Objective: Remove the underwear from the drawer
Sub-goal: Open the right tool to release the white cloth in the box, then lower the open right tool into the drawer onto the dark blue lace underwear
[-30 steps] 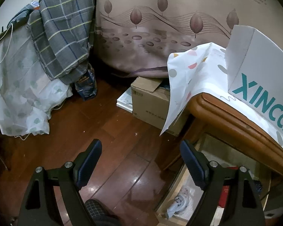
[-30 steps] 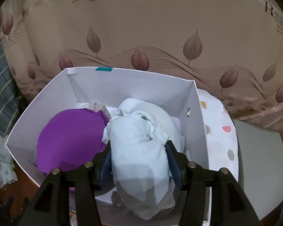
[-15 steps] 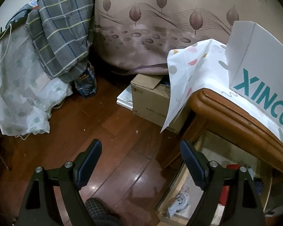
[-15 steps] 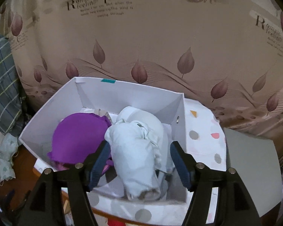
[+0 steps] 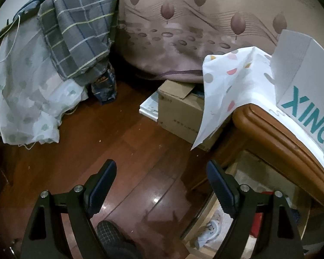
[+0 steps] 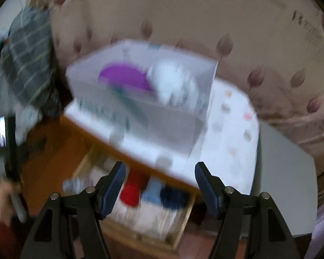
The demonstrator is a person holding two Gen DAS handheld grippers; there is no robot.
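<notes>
The view from my right gripper [image 6: 160, 166] is blurred; its jaws stand open with nothing between them. It hangs over the open wooden drawer [image 6: 184, 220], where red underwear [image 6: 132, 192], a light blue piece [image 6: 153, 192] and a dark blue piece [image 6: 173, 195] lie side by side. On the table above stands a white box [image 6: 162, 125] holding a white bundle [image 6: 172, 79] and a purple garment [image 6: 125, 77]. My left gripper [image 5: 161, 166] is open and empty over the wood floor, left of the drawer's rim [image 5: 196, 218].
A cardboard box [image 5: 179, 110] sits on the floor under the table's wooden edge [image 5: 270, 129]. Plaid fabric [image 5: 80, 28] and pale cloth [image 5: 26, 99] pile up at the left. A slippered foot [image 5: 110, 233] shows between my left fingers. A grey panel [image 6: 285, 172] lies right of the table.
My right gripper let go of the white bundle, left it in the white box and pulled back, so the open drawer now shows below it. The left gripper stayed put.
</notes>
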